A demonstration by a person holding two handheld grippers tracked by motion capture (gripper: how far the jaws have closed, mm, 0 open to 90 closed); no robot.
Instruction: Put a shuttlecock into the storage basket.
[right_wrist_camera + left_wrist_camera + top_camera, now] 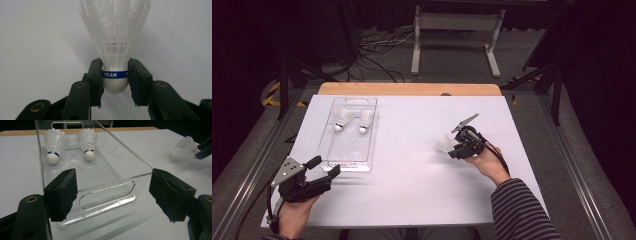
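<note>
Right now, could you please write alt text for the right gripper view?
The right tongs are shut on a white feathered shuttlecock, clamping its rounded cork base at the blue band that reads PEAK. Its feathers fan away from the camera over the plain white table.

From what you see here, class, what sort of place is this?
Probably a lab or workshop for recording handling tasks: a white table on a metal frame, loose cables on the grey floor, and dark curtains around.

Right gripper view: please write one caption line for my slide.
Right gripper clamps a white shuttlecock at its blue-banded cork.
</note>
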